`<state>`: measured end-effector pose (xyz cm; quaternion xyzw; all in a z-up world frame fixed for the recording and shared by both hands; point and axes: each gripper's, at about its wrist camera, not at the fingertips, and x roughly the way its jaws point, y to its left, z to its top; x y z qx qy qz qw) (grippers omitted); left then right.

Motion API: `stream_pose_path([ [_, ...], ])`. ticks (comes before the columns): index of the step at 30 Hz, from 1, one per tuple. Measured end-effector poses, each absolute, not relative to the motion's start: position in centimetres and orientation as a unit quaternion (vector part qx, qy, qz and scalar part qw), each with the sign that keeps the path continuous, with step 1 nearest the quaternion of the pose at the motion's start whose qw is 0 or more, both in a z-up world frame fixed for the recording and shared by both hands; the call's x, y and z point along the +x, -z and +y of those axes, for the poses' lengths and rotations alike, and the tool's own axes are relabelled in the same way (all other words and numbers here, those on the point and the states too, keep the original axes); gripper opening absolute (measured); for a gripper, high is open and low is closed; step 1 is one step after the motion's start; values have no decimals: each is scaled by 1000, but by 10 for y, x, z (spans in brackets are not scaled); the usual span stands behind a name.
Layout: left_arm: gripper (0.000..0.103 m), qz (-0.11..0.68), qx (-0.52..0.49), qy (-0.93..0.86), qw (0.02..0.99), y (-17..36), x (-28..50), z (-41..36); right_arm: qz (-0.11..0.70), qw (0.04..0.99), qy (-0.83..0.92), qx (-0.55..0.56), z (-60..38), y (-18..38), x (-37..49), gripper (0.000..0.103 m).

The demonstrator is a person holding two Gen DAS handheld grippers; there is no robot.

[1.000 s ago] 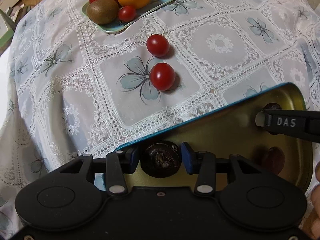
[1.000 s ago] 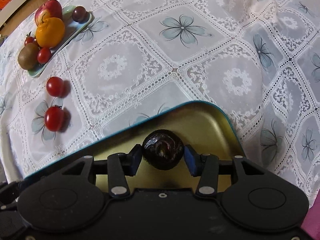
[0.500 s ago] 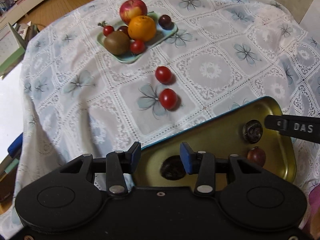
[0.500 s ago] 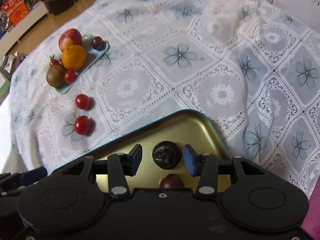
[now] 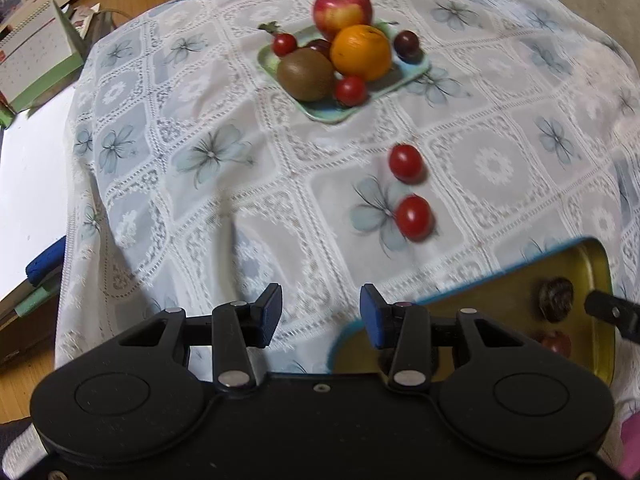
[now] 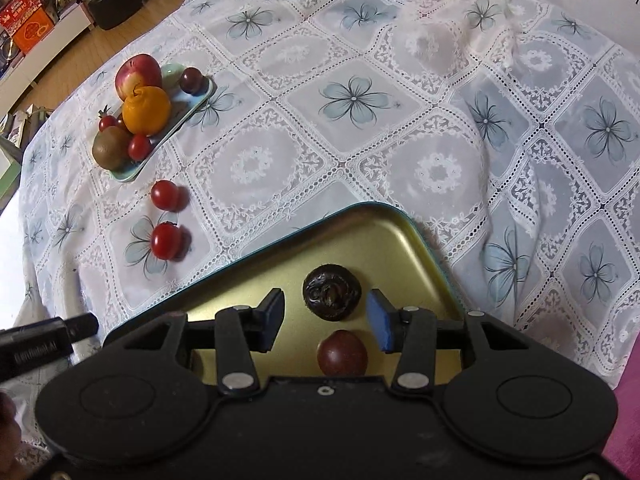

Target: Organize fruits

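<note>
A: What are your jaws doing?

B: Both pairs stand apart with nothing in them. My left gripper [image 5: 320, 312] hangs over the lace tablecloth [image 5: 192, 184] just past the near left corner of the gold tray [image 5: 504, 308]. My right gripper [image 6: 325, 317] hangs above that tray [image 6: 372, 240]; the dark wrinkled fruit [image 6: 332, 295] shows between the pads but lies on the tray floor, not pinched.

A: What else is in the tray?

B: A smooth reddish-brown fruit [image 6: 342, 353] nearer to me, its near edge cut off by my right gripper body. From the left camera something dark sits behind the right finger; I cannot tell what it is.

A: And the rest of the fruit?

B: Two cherry tomatoes [image 5: 406, 163] lie loose on the cloth between the trays. Far off, the pale green tray [image 5: 412, 76] carries an apple [image 5: 342, 7], orange [image 5: 362, 57], kiwi [image 5: 306, 74], a dark plum [image 5: 407, 43] and small tomatoes. Another dark fruit is mostly hidden behind the kiwi and orange. The left view is blurred.
</note>
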<state>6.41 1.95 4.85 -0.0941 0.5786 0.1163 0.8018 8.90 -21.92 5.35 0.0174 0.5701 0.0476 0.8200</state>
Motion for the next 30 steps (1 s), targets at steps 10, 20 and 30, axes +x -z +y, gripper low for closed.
stream_pose_path([
  [10, 51, 580, -71, -147, 798, -32, 88, 38, 561, 823, -88, 6, -186, -62, 93, 48],
  [20, 51, 595, -90, -141, 786, -6, 93, 57, 580, 807, -110, -16, -138, -45, 109, 48],
  [30, 51, 605, -134, -136, 773, 0, 90, 73, 596, 794, -120, -23, -96, -28, 130, 48],
])
